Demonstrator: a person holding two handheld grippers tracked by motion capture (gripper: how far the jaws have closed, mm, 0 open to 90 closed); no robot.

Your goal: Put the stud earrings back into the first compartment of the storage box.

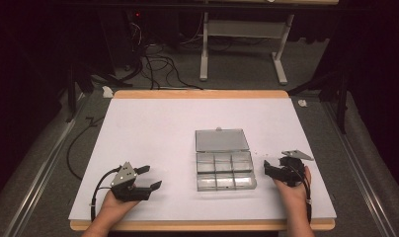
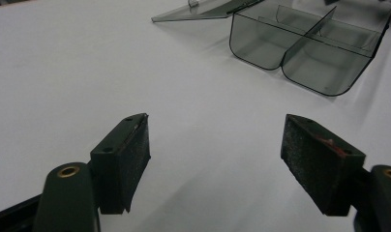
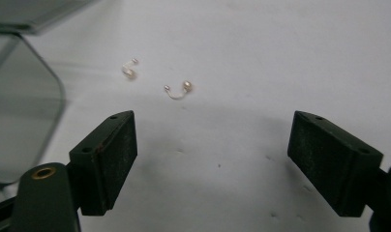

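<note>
Both hand-held grippers sitting wide apart near my edge of the counter, clear organizer box between them.

Closest to me, I'm holding the left hand-held gripper (image 1: pixel 149 177) low over the white counter (image 1: pixel 153 128) with its jaws spread and nothing between them, and the right hand-held gripper (image 1: pixel 270 167) is hovering on the other side, jaws also spread and gripping nothing. Just past the right one, two tiny pearl earrings (image 3: pixel 178 90) are lying loose on the counter, near each other and just beside the box's corner. The clear organizer box (image 1: pixel 225 175) is sitting between the two grippers, its compartments looking bare from the left gripper view (image 2: pixel 305 46). Its lid (image 1: pixel 221 140) is lying flat open on the far side. Beyond the counter, cables (image 1: pixel 155 66) are trailing on the floor.
</note>
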